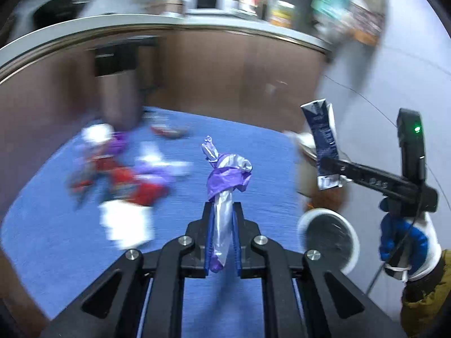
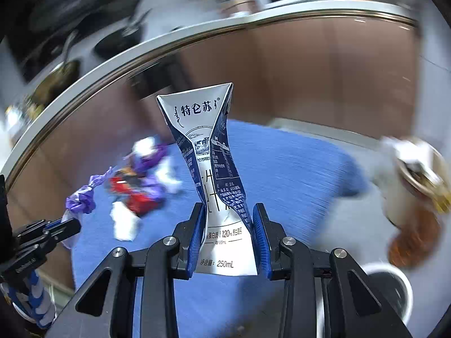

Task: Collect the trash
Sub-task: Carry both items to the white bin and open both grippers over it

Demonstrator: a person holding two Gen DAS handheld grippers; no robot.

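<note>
Right gripper (image 2: pixel 227 235) is clamping a crushed blue-white carton (image 2: pixel 217 174) at frame centre — print reading "特仑苏", "250mL". Left gripper (image 1: pixel 222 236) is pinching a crinkled silver-purple plastic wrapper (image 1: pixel 225 186), centre — both over blue cloth (image 1: pixel 267 152).

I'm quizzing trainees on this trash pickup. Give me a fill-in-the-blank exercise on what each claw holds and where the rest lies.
1. The right claw is shut on a crushed milk ____.
2. The left claw pinches a silver-and-____ wrapper.
3. The remaining litter lies on a ____ mat.

Missing words: carton; purple; blue
</note>
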